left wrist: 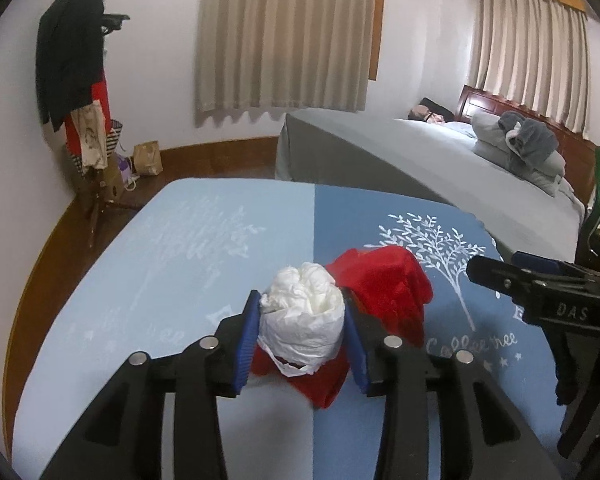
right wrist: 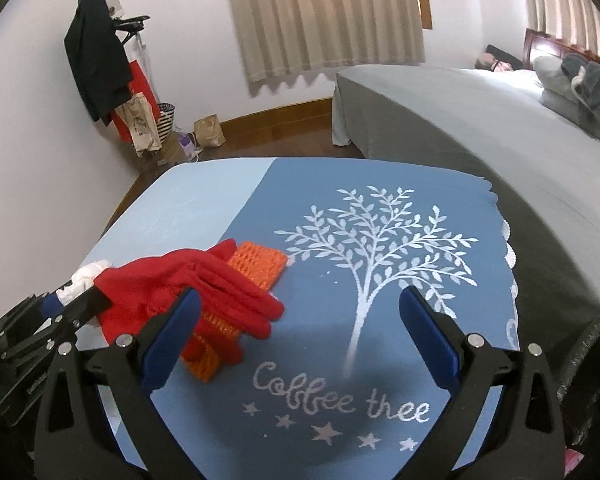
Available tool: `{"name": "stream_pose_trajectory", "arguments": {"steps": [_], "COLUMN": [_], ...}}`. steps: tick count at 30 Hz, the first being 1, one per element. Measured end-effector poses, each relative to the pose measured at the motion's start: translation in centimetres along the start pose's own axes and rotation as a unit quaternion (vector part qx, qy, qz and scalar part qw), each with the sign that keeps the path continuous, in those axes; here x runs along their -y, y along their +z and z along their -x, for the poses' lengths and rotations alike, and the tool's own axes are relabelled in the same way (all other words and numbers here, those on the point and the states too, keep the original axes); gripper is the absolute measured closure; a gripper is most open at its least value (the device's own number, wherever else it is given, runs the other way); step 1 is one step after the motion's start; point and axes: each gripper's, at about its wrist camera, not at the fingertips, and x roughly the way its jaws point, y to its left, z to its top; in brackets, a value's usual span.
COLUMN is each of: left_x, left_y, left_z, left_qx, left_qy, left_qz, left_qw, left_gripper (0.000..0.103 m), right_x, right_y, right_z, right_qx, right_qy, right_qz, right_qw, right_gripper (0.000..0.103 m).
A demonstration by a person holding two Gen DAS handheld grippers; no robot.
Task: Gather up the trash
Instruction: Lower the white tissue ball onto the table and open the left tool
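Observation:
My left gripper is shut on a crumpled white paper wad, held just above a red glove on the blue table. In the right wrist view the red glove lies over an orange foam net sleeve, with the white wad and the left gripper at the left. My right gripper is open and empty over the table, right of the glove. It shows at the right edge of the left wrist view.
A grey bed with folded blankets stands behind the table to the right. A coat rack with clothes and bags stands at the left wall, a brown paper bag on the floor beside it. A black bag edge shows at right.

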Motion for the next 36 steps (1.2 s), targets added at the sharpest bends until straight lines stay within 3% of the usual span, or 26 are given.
{"name": "stream_pose_trajectory", "arguments": {"steps": [6, 14, 16, 27, 36], "left_x": [-0.8, -1.9, -2.5, -3.4, -1.6], "left_y": [-2.1, -3.9, -4.1, -5.7, -6.9], "left_z": [-0.4, 0.8, 1.3, 2.6, 3.0], "left_qx": [-0.028, -0.034, -0.029, -0.037, -0.052], "left_qy": [-0.003, 0.007, 0.015, 0.022, -0.008], "left_qz": [0.007, 0.018, 0.027, 0.046, 0.039], "left_qw": [0.9996, 0.9993, 0.9991, 0.998, 0.9979], "left_gripper": [0.062, 0.032, 0.029, 0.024, 0.024], "right_x": [-0.7, -1.3, -1.4, -0.8, -0.7], "right_y": [-0.5, -1.3, -1.4, -3.8, -4.3], "right_z": [-0.4, -0.6, -0.5, 0.0, 0.8], "right_qx": [-0.009, -0.018, -0.019, -0.03, -0.027], "right_qy": [-0.004, -0.005, -0.006, -0.017, -0.017], "right_qz": [0.007, 0.016, 0.018, 0.008, 0.01], "right_qw": [1.0, 1.0, 1.0, 0.999, 0.999], "right_gripper": [0.007, 0.007, 0.007, 0.007, 0.007]}}
